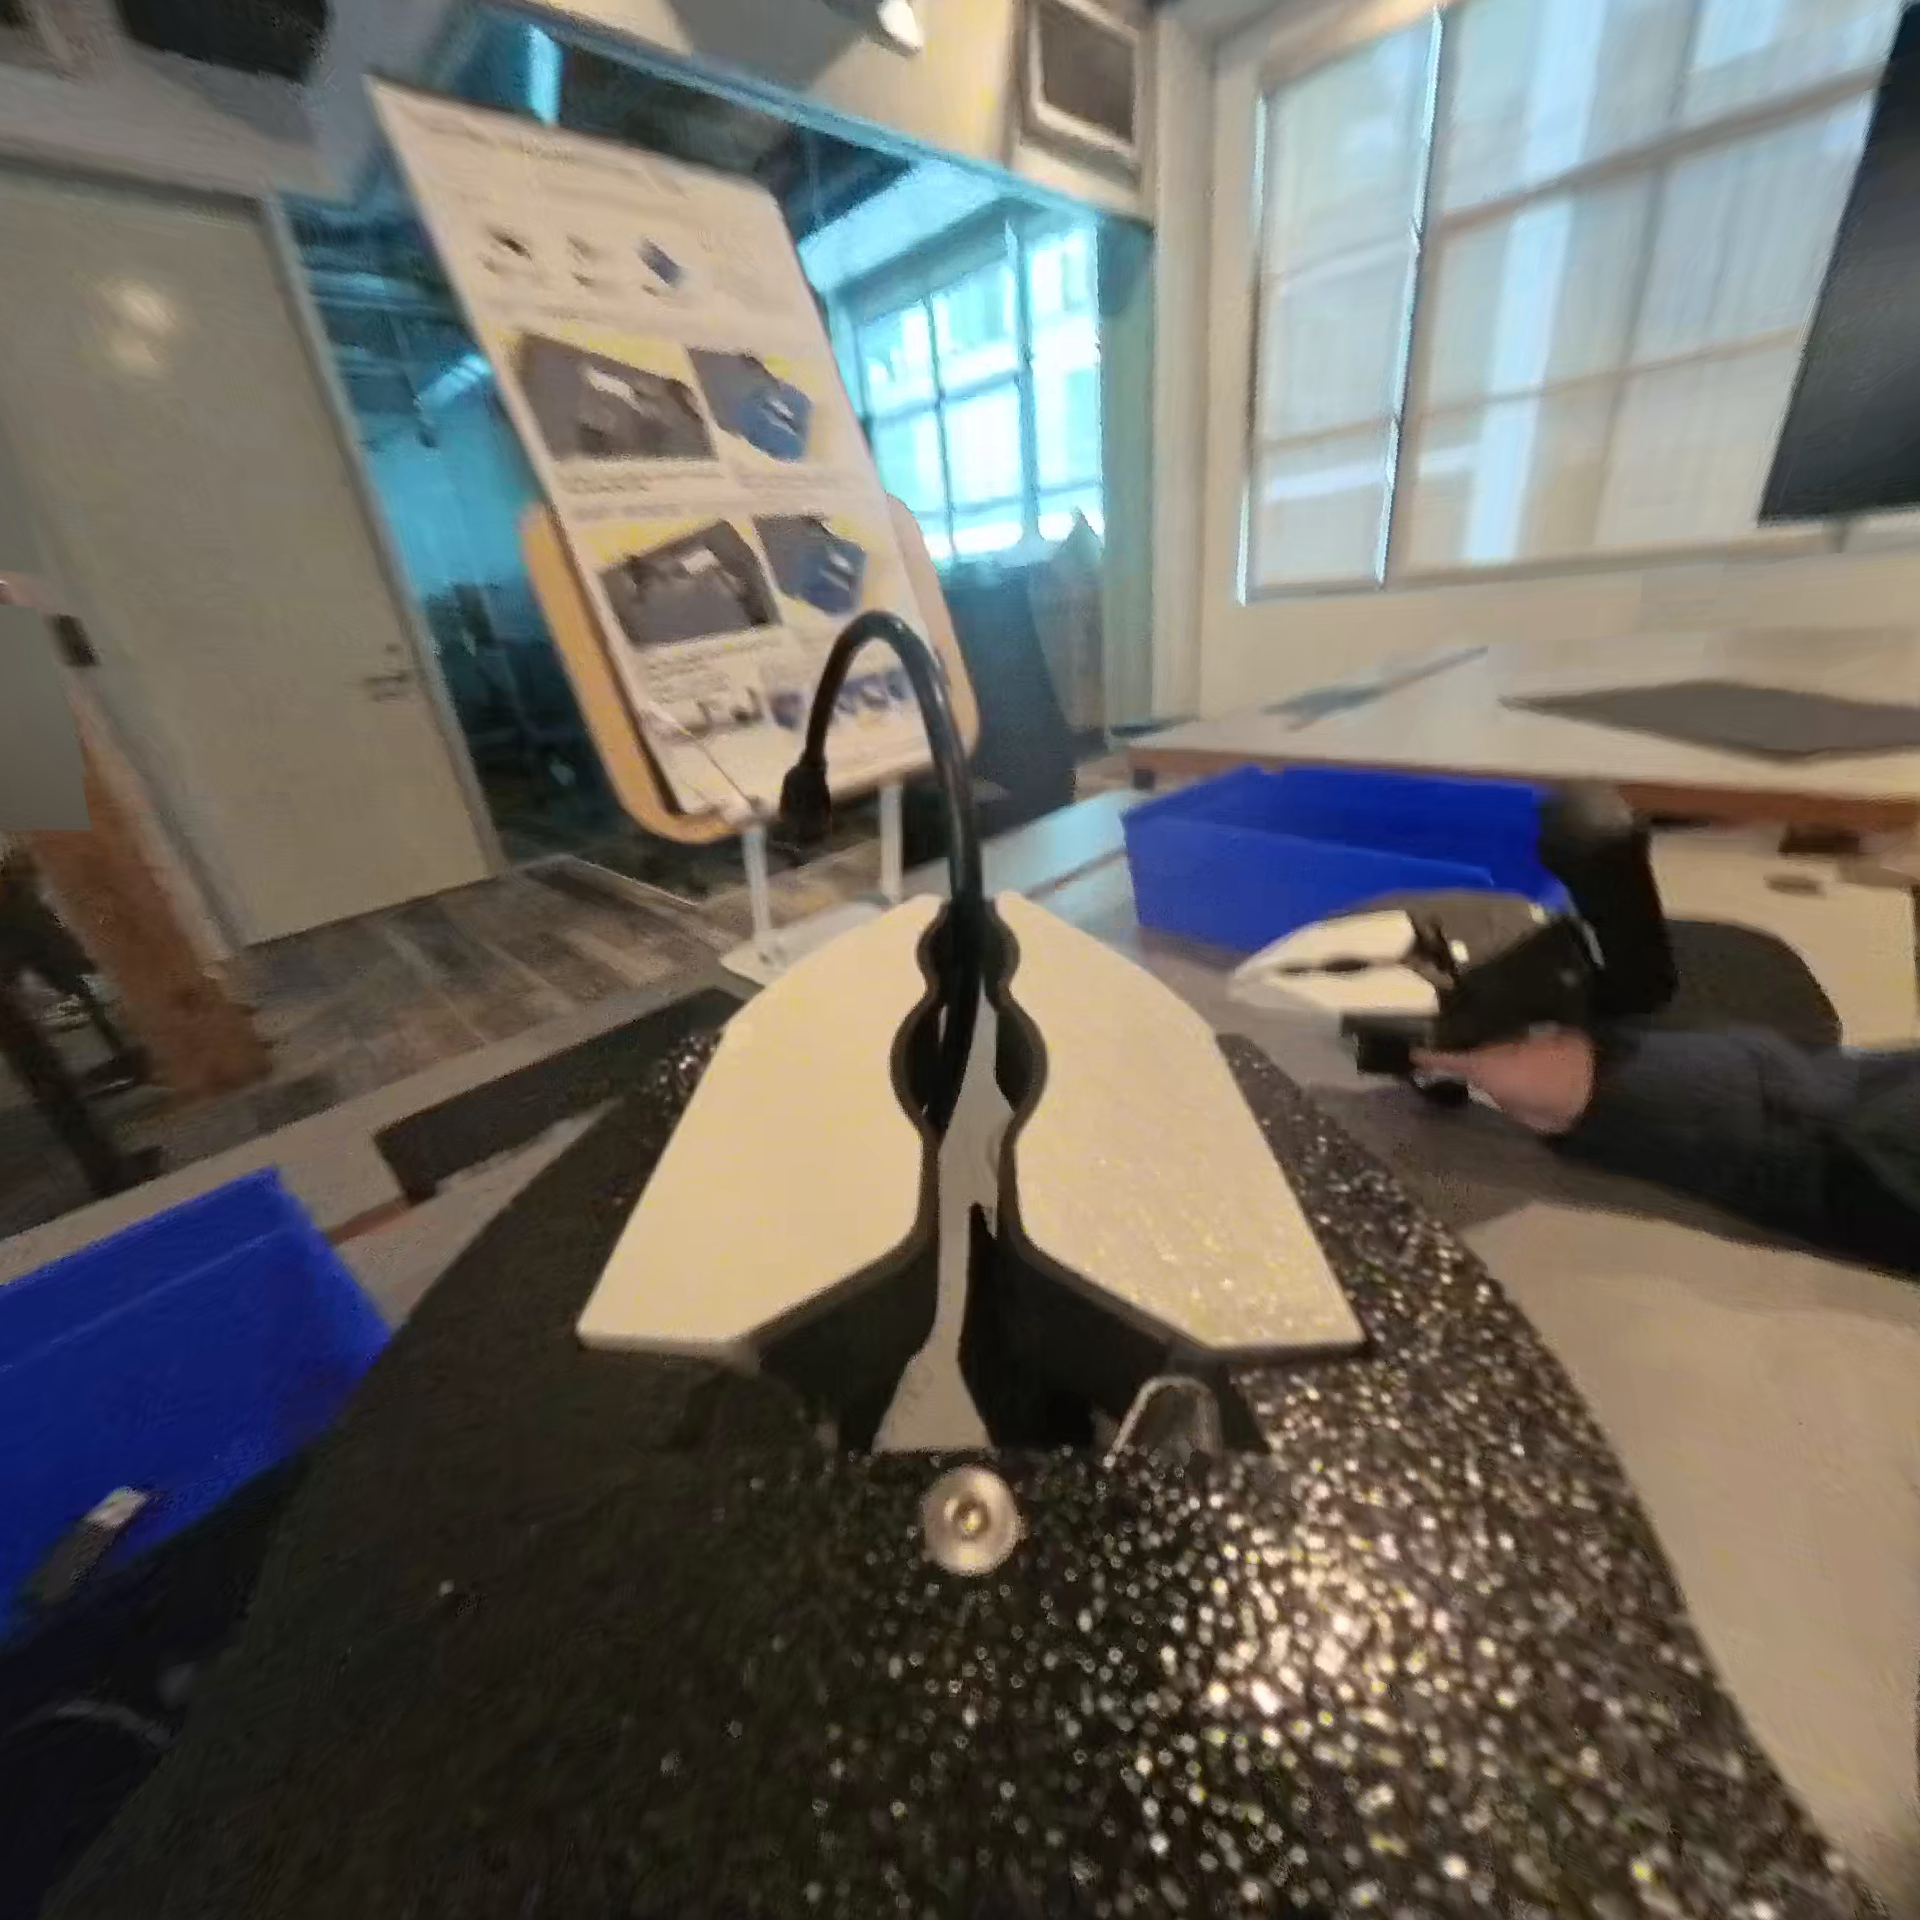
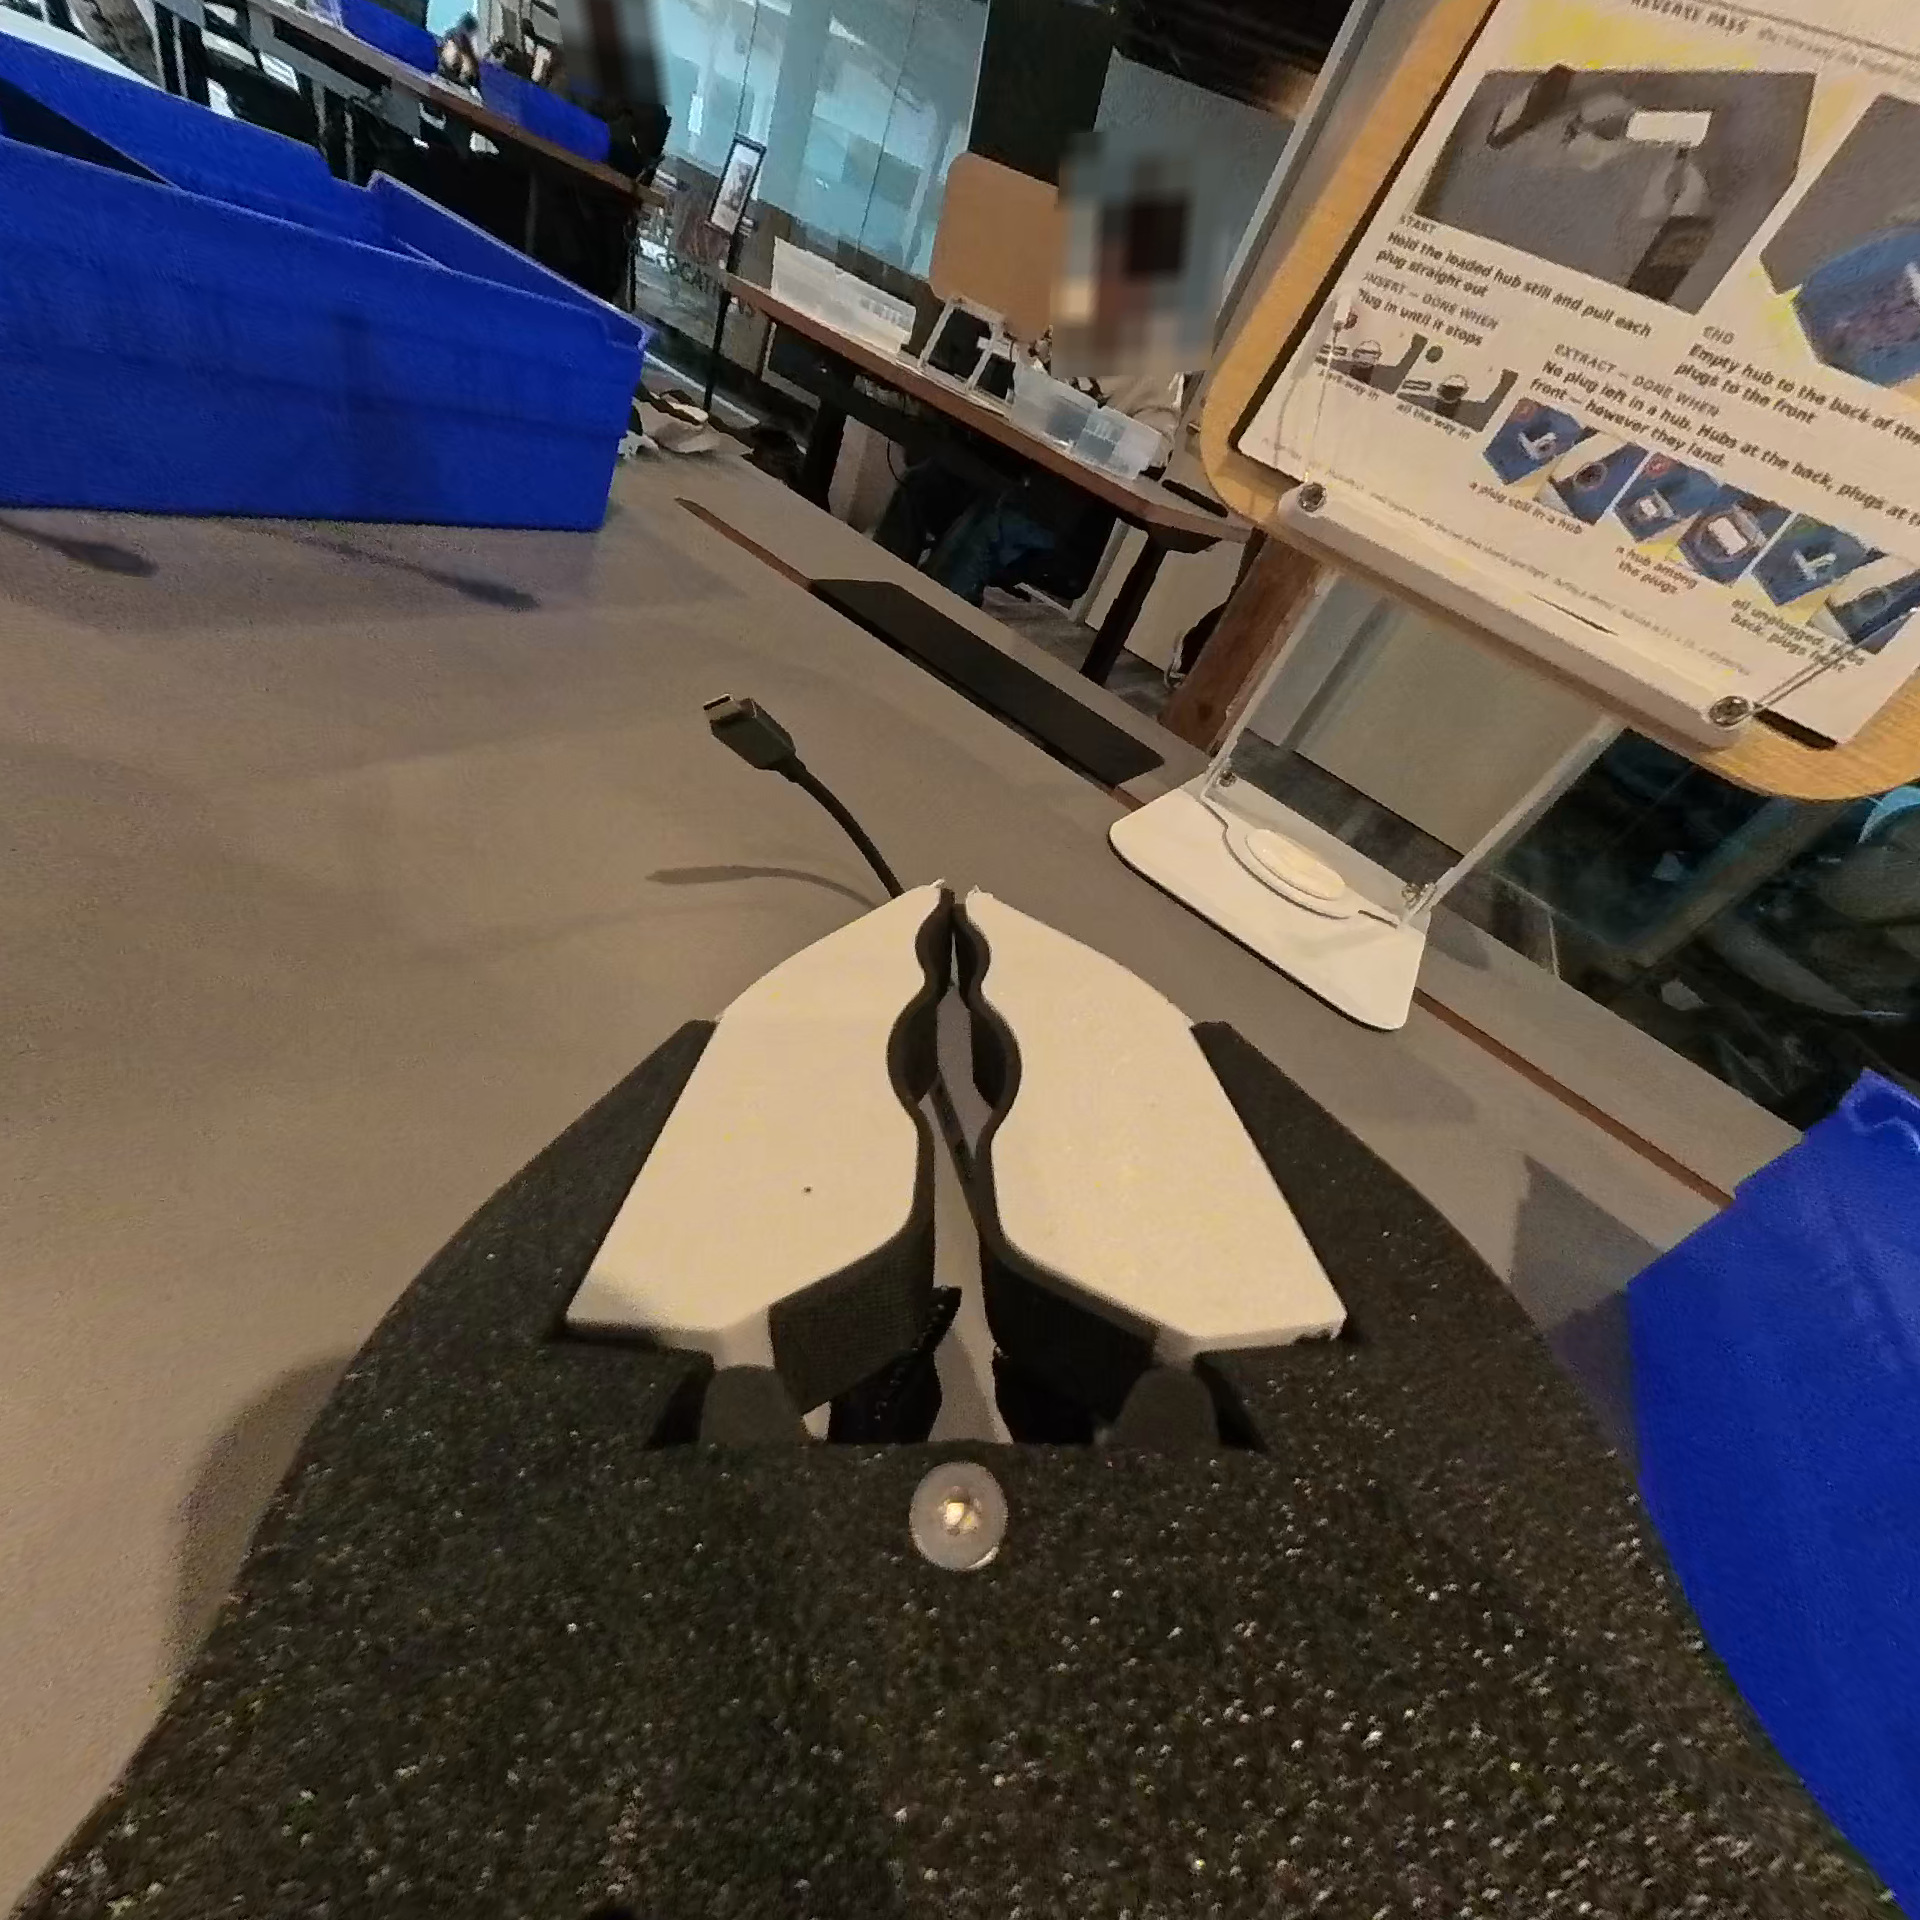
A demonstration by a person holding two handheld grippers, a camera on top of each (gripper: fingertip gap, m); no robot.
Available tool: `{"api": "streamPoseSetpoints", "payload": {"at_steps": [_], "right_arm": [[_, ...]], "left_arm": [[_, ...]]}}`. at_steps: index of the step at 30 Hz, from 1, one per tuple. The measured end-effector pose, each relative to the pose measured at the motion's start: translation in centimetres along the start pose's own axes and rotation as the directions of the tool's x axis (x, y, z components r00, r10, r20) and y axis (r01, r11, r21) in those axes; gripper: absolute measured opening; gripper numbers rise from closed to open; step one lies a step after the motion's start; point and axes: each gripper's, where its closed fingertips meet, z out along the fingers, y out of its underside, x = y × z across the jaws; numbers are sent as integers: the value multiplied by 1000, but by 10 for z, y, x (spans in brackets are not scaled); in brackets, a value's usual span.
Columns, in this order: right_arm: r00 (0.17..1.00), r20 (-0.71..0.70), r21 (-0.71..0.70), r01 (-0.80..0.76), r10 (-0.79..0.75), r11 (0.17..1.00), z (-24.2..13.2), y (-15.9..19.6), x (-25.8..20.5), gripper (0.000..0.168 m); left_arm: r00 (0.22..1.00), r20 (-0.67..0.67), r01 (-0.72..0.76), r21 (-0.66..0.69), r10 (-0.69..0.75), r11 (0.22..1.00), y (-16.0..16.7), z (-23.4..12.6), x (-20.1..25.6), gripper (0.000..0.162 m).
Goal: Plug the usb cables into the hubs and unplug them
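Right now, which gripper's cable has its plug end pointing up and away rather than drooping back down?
The right gripper: its cable rises straight to the plug. The left gripper's cable arches over, plug hanging downward.

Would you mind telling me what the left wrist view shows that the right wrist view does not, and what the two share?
Only the left wrist view shows the left gripper shut on a black cable that arches up and droops to a plug, plus the person's hand and large windows.

Only the right wrist view shows the USB-C plug pointing up-left from the right gripper, and distant tables.

Both show the instruction board, blue bins and grey tabletop.
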Motion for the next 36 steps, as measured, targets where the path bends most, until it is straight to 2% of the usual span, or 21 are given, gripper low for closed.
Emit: {"api": "streamPoseSetpoints", "payload": {"at_steps": [6,11,14,18,22,26,32,36], "right_arm": [[999,-40,-10,10,-10,1000,-2,1,8,0],[998,-56,-8,9,-10,1000,-3,1,12,0],[999,-52,-10,16,-17,1000,-3,1,10,0],[999,-43,-9,17,-18,1000,-2,1,8,0],[999,-37,-10,17,-18,1000,-2,1,7,0],[999,-43,-14,17,-17,1000,-2,2,8,0],[997,-74,33,-31,34,999,-5,-4,16,3],[997,3,40,-78,78,996,-4,-5,7,9]], "left_arm": [[973,-179,-192,-275,146,942,76,51,52,4],[903,-221,-431,-461,370,776,131,71,60,4],[828,-320,-561,-488,461,669,153,72,71,4],[789,-416,-614,-486,453,622,173,68,85,5],[779,-470,-621,-497,414,606,187,61,91,5],[807,-493,-577,-546,325,607,197,53,95,5],[886,-427,-413,-552,180,724,180,49,96,32],[928,-316,-349,-553,197,757,163,38,71,31]]}}
